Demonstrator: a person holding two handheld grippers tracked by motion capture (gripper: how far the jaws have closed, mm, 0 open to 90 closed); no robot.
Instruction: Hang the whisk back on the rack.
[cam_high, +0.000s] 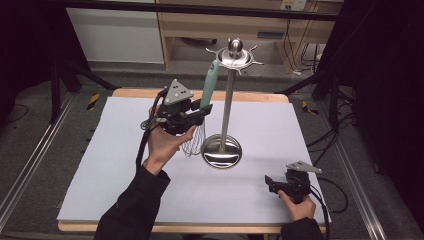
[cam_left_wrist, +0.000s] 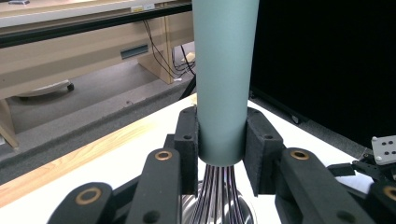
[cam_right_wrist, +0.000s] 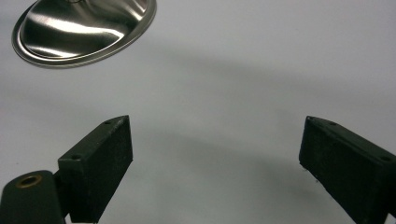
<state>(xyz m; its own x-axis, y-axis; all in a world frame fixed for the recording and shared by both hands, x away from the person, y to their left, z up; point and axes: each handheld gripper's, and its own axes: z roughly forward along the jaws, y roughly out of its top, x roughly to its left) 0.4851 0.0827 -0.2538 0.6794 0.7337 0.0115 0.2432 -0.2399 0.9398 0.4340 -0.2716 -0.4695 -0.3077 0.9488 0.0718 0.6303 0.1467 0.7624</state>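
A whisk (cam_high: 210, 85) with a pale green handle and wire loops hangs upright beside the steel utensil stand (cam_high: 227, 105). The handle's top reaches the stand's hooked crown (cam_high: 234, 57). My left gripper (cam_high: 202, 111) is shut on the lower end of the whisk handle (cam_left_wrist: 223, 79), with both pads pressed against it and the whisk wires (cam_left_wrist: 217, 196) running down below. My right gripper (cam_high: 269, 183) rests low near the table's front right, jaws wide apart over bare white surface, holding nothing. The stand's round base (cam_right_wrist: 84, 28) lies beyond my right gripper (cam_right_wrist: 215, 154).
The white mat (cam_high: 125, 165) covers a wooden table (cam_high: 135, 93). Black framing and cables run along both sides. A wooden cabinet (cam_high: 250, 25) stands behind the table. Open mat lies left and in front of the stand.
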